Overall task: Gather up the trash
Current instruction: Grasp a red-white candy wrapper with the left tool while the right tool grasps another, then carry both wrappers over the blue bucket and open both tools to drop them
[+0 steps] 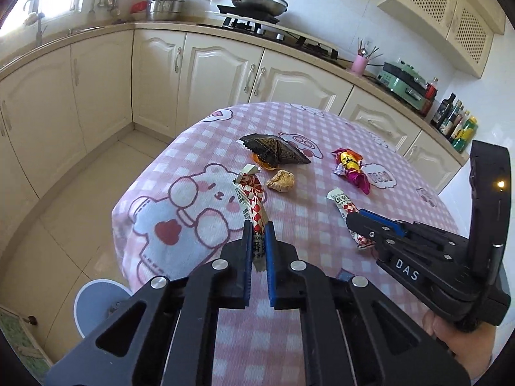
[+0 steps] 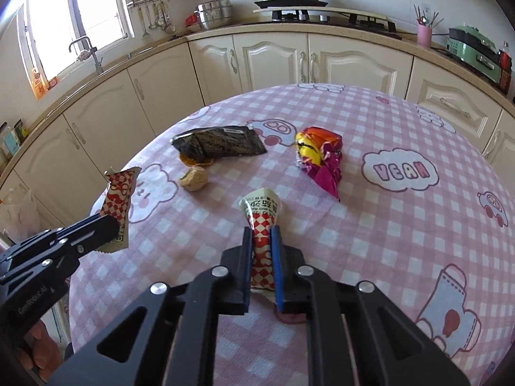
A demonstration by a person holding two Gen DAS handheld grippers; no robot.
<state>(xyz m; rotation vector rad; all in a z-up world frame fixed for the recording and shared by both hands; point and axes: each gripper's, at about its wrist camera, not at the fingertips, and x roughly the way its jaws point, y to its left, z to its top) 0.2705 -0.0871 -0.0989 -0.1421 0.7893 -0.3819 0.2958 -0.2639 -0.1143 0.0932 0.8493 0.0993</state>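
My left gripper (image 1: 258,225) is shut on a red-and-white checked wrapper (image 1: 251,197), held over the table's near left part; it also shows in the right wrist view (image 2: 118,206). My right gripper (image 2: 261,230) is shut on a second red-and-white checked wrapper (image 2: 262,215), also visible in the left wrist view (image 1: 344,209). On the pink checked tablecloth (image 2: 370,225) lie a black snack bag (image 2: 219,144), a crumpled tan wad (image 2: 194,178), an orange peel (image 2: 193,161) under the bag, and a magenta-and-yellow foil wrapper (image 2: 318,157).
Cream kitchen cabinets (image 1: 206,74) curve around behind the table, with a hob and pan (image 1: 257,3) on the counter. A light blue round bin (image 1: 96,305) stands on the tiled floor by the table's left edge. A white bag (image 2: 19,212) hangs at far left.
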